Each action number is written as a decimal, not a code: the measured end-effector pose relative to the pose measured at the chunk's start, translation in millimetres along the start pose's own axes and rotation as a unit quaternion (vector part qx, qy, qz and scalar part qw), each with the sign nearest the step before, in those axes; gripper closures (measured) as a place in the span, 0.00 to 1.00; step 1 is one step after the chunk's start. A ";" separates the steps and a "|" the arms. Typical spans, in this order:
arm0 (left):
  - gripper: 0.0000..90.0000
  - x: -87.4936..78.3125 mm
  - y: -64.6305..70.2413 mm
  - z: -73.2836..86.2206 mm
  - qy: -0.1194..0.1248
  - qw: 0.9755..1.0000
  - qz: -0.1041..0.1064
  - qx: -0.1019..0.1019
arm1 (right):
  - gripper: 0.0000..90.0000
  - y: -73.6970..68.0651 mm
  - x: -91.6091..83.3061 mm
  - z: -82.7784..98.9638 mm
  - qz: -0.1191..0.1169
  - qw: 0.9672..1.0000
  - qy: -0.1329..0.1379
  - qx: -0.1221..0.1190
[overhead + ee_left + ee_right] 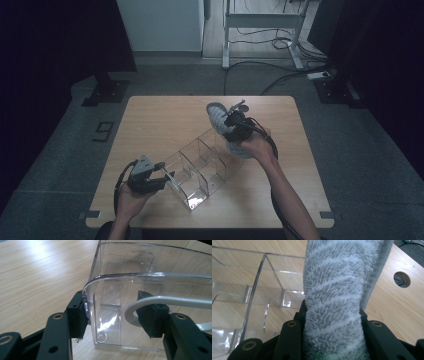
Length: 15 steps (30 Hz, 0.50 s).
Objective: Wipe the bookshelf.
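At the lower left of the high view, the left gripper (167, 178) is set against the near end of a clear plastic organizer (197, 167), which stands at the centre of the wooden table (150, 120). In the left gripper view its jaws are clamped on the organizer's curved corner wall (105, 282). A fluffy grey striped slipper (334, 297) is pinched between the jaws of the right gripper (234, 120) at the upper centre of the high view, apparently just above the organizer's far compartments.
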<state>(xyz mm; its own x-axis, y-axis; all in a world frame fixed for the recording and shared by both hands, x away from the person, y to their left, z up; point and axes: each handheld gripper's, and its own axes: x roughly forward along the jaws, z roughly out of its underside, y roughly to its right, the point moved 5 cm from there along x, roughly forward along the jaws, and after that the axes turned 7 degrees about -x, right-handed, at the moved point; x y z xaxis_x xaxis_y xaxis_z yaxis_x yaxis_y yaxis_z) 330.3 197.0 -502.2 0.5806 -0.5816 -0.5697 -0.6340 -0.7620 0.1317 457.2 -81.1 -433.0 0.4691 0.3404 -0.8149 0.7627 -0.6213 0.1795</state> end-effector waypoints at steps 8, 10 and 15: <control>0.50 0.2 -0.6 0.6 0.005 1.000 0.001 0.003 | 0.70 -1.3 -12.6 20.0 -0.011 1.000 0.016 0.012; 0.50 0.3 -0.5 0.7 0.006 1.000 0.000 0.003 | 0.70 -2.1 -15.4 24.8 -0.012 1.000 0.018 0.014; 0.50 0.4 -0.5 1.0 0.008 1.000 0.000 0.003 | 0.70 -3.6 -23.7 37.4 -0.015 0.999 0.023 0.020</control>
<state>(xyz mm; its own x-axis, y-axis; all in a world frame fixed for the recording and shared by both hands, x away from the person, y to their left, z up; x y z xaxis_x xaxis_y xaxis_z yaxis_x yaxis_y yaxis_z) 330.3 197.4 -503.2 0.5887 -0.5853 -0.5575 -0.6361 -0.7610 0.1272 426.6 -113.4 -434.9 0.4667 0.3905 -0.7936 0.7591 -0.6373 0.1328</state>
